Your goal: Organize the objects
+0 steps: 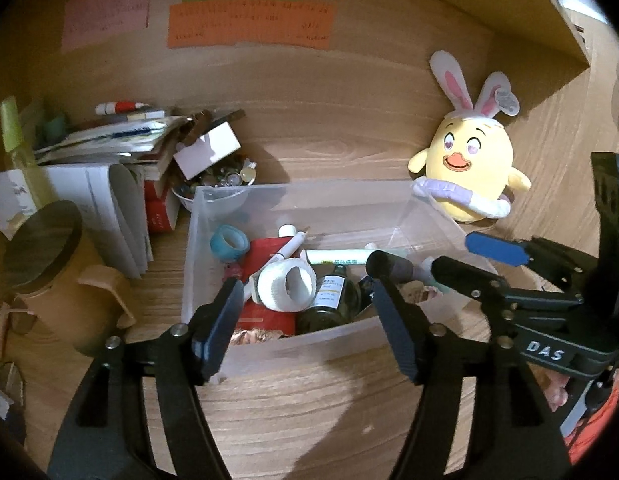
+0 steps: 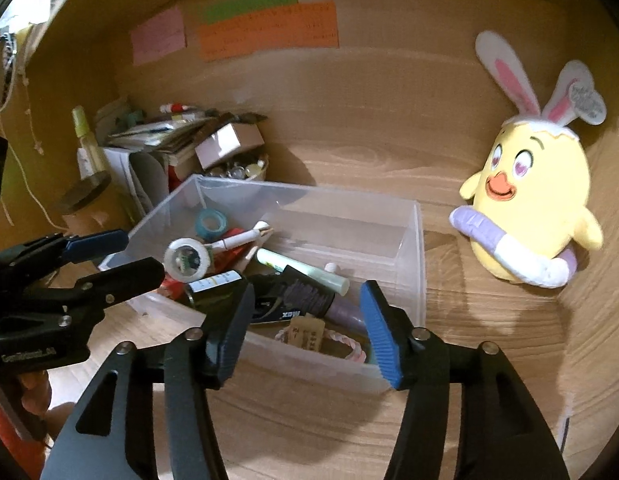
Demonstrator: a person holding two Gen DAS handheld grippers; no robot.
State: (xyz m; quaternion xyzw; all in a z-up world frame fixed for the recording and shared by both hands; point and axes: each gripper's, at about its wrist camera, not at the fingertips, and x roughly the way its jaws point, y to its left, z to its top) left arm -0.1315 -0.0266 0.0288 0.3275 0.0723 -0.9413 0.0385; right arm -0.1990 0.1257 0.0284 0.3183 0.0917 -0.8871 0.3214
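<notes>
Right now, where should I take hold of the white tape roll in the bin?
Probably pinch the white tape roll across its upper wall, one finger through the hole, coming from above: it stands tilted on its edge atop the clutter in the clear bin.

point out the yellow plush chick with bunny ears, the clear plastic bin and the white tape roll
yellow plush chick with bunny ears point(image 2: 529, 200), right wrist view, on its belly
clear plastic bin point(image 1: 309, 350), left wrist view, near wall
white tape roll point(image 1: 274, 286), left wrist view, outer band

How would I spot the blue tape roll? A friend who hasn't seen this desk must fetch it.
Find the clear plastic bin in the middle of the wooden desk. In its far left corner lies the blue tape roll. The only other ring nearby, the white tape roll, is bigger and sits closer to the front.
</notes>
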